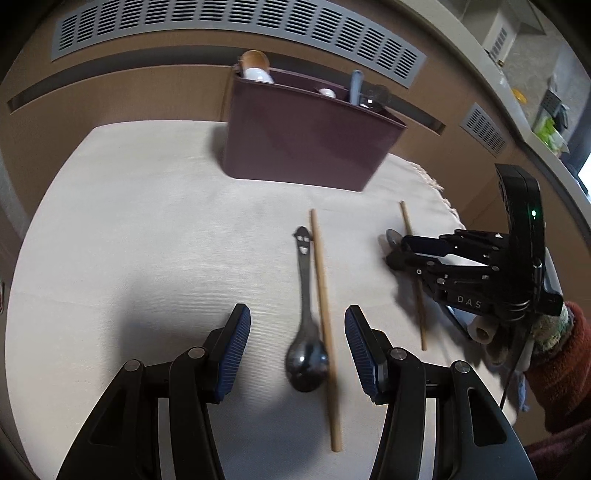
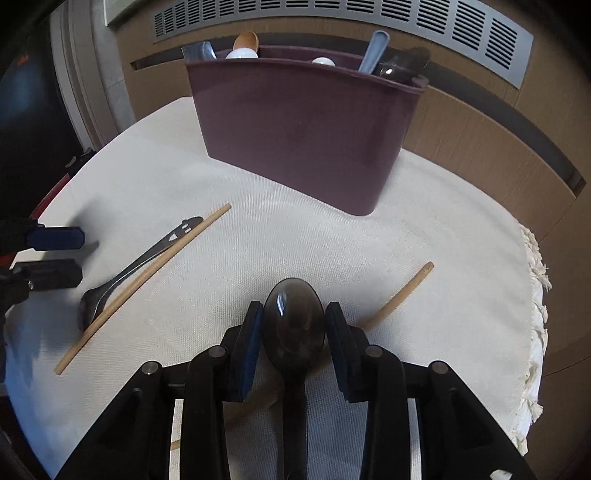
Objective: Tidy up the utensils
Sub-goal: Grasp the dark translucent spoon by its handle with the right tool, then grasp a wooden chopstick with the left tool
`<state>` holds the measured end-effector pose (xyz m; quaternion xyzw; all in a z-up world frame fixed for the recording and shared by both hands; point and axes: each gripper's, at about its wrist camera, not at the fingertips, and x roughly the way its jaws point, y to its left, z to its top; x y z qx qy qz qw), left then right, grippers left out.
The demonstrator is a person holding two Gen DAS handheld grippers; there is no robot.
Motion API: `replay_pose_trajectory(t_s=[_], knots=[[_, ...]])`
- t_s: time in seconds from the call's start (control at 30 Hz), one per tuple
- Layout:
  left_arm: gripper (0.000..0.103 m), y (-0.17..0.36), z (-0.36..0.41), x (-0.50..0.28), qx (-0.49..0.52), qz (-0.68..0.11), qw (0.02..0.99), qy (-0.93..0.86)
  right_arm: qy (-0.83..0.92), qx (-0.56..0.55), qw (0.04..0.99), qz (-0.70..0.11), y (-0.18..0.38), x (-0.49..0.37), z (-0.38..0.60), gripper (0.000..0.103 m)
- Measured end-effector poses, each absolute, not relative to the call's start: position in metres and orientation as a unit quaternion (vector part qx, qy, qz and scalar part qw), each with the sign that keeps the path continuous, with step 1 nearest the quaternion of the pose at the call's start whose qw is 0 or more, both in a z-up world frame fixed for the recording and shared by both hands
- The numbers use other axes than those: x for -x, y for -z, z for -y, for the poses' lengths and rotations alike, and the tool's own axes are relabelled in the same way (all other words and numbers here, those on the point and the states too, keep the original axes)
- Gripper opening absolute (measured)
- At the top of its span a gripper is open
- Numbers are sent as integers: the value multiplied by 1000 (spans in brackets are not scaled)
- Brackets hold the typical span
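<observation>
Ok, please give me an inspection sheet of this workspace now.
Surface: pale cloth, fringed edge.
Job's things: purple box holding utensils; chopsticks, face-handled spoon and dark spoon on the cloth.
Clutter: nothing seen.
Grippers: left gripper open above face-handled spoon; right gripper around dark spoon's bowl, grip unclear.
Cables: thin cable beside right gripper.
Surroundings: vent grille, wood panels.

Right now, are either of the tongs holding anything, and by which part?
Left tongs hold nothing. A dark spoon's bowl sits between the right tongs; whether the pads grip it cannot be told.
</observation>
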<state>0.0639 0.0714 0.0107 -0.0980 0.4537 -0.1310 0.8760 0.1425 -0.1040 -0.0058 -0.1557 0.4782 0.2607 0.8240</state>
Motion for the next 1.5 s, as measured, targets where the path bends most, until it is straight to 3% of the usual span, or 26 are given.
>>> replay_pose_trajectory(t_s=[0.2, 0.27, 0.3, 0.33, 1.23, 1.27, 1.3, 1.5], knots=[[54, -8, -47, -72, 67, -469, 869, 141, -264, 95, 836, -471, -14, -123, 129, 30], [44, -7, -37, -78, 59, -473, 867, 141, -267, 70, 842, -464, -24, -114, 140, 30], [30, -5, -34, -82, 59, -478, 865, 138, -267, 67, 843, -462, -26, -113, 142, 30], [23, -2, -30, -88, 55, -486, 862, 133, -265, 64, 847, -456, -31, -108, 146, 30], [22, 11, 10, -130, -7, -532, 841, 92, -212, 17, 873, -439, -33, -87, 177, 30], [20, 11, 10, -130, -4, -531, 843, 93, -211, 17, 874, -437, -34, -86, 178, 30], [6, 11, 8, -130, 0, -526, 846, 90, -210, 17, 876, -434, -35, -86, 178, 30], [5, -13, -14, -94, 73, -471, 873, 105, -240, -28, 875, -420, -53, -82, 189, 30]])
